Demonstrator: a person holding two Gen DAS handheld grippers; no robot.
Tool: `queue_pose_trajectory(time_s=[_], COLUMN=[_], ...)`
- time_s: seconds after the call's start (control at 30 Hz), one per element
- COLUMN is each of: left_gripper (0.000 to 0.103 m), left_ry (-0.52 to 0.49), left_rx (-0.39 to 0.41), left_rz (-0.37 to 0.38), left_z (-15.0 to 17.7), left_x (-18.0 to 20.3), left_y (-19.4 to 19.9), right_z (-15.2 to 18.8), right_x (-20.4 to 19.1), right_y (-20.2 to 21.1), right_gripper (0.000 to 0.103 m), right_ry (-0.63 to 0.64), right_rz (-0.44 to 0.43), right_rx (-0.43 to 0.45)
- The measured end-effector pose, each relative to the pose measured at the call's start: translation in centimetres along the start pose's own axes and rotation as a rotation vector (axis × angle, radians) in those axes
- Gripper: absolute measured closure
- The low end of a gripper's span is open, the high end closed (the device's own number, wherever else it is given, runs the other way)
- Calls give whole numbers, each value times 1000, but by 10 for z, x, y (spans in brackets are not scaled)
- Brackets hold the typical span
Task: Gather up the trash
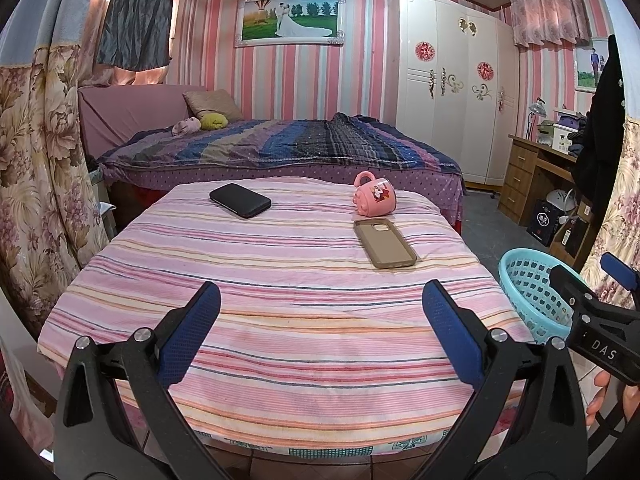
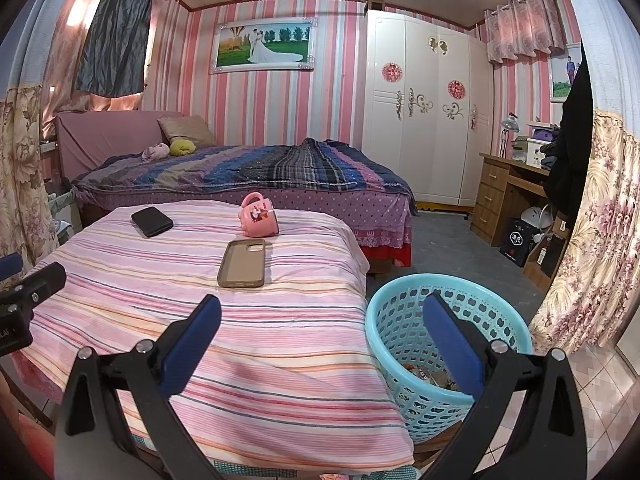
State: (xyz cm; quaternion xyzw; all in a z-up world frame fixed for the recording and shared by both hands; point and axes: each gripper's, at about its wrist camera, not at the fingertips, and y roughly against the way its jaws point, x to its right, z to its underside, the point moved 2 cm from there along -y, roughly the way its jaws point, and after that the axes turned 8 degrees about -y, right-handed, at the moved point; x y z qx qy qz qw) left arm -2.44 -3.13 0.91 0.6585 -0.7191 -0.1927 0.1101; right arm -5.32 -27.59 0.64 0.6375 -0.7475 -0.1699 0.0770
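1. Left gripper (image 1: 320, 320): blue-padded jaws spread wide, empty, level above near edge of pink striped cloth-covered table (image 1: 280, 340).
2. Right gripper (image 2: 320, 332): jaws apart, empty, straddling table corner and turquoise perforated plastic basket (image 2: 384, 320) at 4 o'clock.
3. Trash: some visible in basket bottom; none evident on table.
4. Advice: leave black phone (image 1: 240, 200), tan phone case (image 1: 385, 242), tipped pink mug (image 1: 374, 199) at 12 o'clock.

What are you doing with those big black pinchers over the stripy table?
A person holds two tools for collecting trash. The left hand-held gripper and the right hand-held gripper are both open and empty. On the pink striped tablecloth lie a black phone, a tipped pink mug and a tan phone case. The blue plastic basket beside the table already has some scraps inside.
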Motion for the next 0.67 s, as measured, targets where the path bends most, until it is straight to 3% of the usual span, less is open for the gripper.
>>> queue_pose_trajectory(time_s=[0.67], left_gripper=[5], left_ry=[1], left_rx=[-1], left_rz=[3], left_z=[-4], left_x=[-1], left_y=[0], right_z=[0], right_x=[-2], right_y=[0], right_gripper=[5], right_ry=[6], right_rz=[1], right_rx=[4])
